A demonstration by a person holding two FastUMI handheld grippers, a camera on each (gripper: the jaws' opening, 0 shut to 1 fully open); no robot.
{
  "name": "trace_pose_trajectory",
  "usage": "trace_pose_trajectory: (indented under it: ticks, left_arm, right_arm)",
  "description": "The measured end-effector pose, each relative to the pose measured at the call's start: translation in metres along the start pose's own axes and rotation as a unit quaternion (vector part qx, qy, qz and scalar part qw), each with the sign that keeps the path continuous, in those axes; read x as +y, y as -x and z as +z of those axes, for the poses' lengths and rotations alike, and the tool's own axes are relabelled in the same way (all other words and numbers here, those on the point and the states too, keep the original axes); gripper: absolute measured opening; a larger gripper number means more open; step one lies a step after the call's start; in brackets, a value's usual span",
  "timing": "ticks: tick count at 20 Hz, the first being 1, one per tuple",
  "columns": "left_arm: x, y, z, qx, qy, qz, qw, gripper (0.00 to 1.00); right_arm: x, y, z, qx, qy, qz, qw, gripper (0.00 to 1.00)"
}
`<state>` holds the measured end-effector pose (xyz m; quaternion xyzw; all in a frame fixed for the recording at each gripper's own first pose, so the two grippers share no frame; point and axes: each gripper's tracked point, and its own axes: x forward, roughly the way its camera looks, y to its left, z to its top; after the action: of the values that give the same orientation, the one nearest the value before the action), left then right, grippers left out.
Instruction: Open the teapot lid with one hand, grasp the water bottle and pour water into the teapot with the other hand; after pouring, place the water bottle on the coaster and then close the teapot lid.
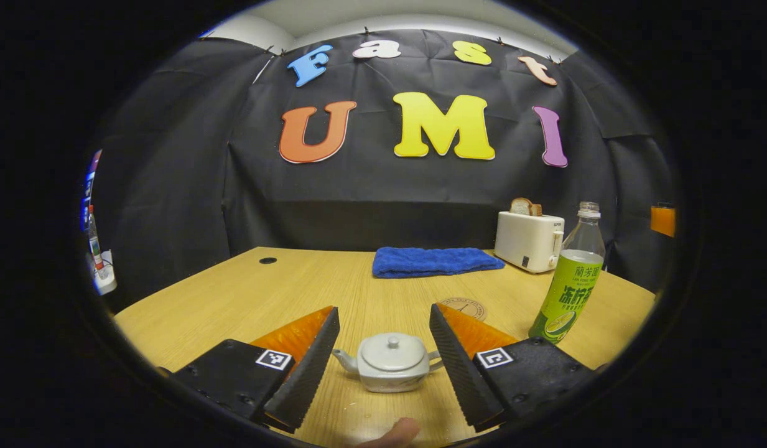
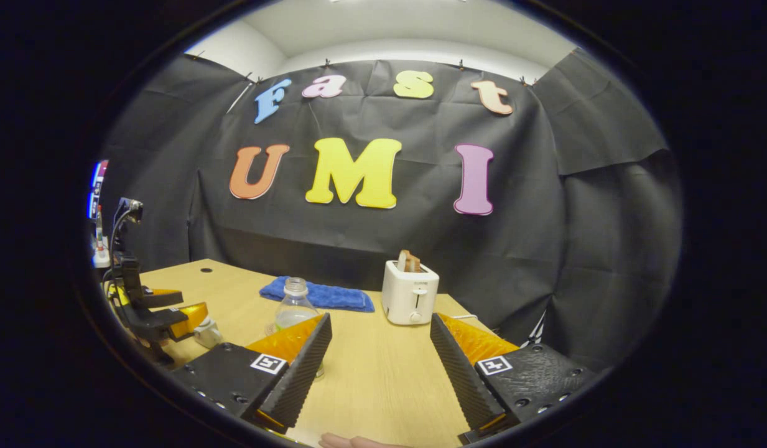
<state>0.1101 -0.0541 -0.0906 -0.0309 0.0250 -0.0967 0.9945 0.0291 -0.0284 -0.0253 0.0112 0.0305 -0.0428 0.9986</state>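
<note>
A small white teapot (image 1: 390, 363) with its lid (image 1: 392, 350) on sits on the wooden table, between the spread fingers of my left gripper (image 1: 383, 364), which is open around it without touching. To its right stands a clear water bottle (image 1: 572, 277) with a green label and no cap. A round coaster (image 1: 464, 307) lies flat behind the teapot. In the right gripper view, my right gripper (image 2: 380, 367) is open and empty; the bottle (image 2: 293, 308) stands just behind its left finger. The left gripper (image 2: 165, 314) and the teapot (image 2: 207, 334) appear at far left.
A folded blue towel (image 1: 434, 261) lies at the back of the table (image 1: 246, 292). A white toaster (image 1: 529, 241) holding bread stands at the back right. A cable hole (image 1: 268, 260) is at the back left. A fingertip (image 1: 395, 434) shows at the bottom edge.
</note>
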Motion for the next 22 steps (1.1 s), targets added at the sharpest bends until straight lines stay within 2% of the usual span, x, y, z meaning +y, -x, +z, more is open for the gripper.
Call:
trace_pose_trajectory:
  ticks: [1,6,8,11,13,14,18,22]
  left_arm:
    - [-0.002,-0.001,-0.001,0.001,0.003,-0.005,1.000,0.89]
    - [-0.006,-0.011,-0.010,0.008,0.003,-0.019,1.000,0.53]
    - [-0.005,-0.014,-0.014,0.017,-0.001,-0.015,1.000,0.42]
    - [-0.001,-0.018,-0.013,0.015,-0.007,-0.006,1.000,0.34]
    - [0.001,-0.019,-0.013,0.016,-0.009,-0.003,1.000,0.20]
    - [0.001,-0.018,-0.012,0.016,-0.007,-0.003,1.000,0.13]
    - [0.001,-0.019,-0.010,0.020,-0.006,0.001,1.000,0.05]
    - [0.000,-0.009,0.019,0.005,0.010,-0.003,1.000,0.03]
  right_arm:
    - [0.000,0.000,0.000,0.001,0.001,-0.001,1.000,0.95]
    - [0.003,-0.002,-0.004,0.004,0.003,0.000,1.000,0.95]
    - [0.005,-0.003,-0.006,0.007,0.004,0.002,1.000,0.95]
    - [0.006,-0.004,-0.007,0.009,0.007,0.003,1.000,0.95]
    - [0.006,-0.005,-0.008,0.011,0.006,0.003,1.000,0.98]
    - [0.005,-0.006,-0.011,0.013,0.006,0.002,1.000,0.95]
    - [0.005,-0.008,-0.015,0.020,0.006,0.001,1.000,0.95]
    - [0.009,-0.009,-0.014,0.014,0.006,0.007,1.000,0.95]
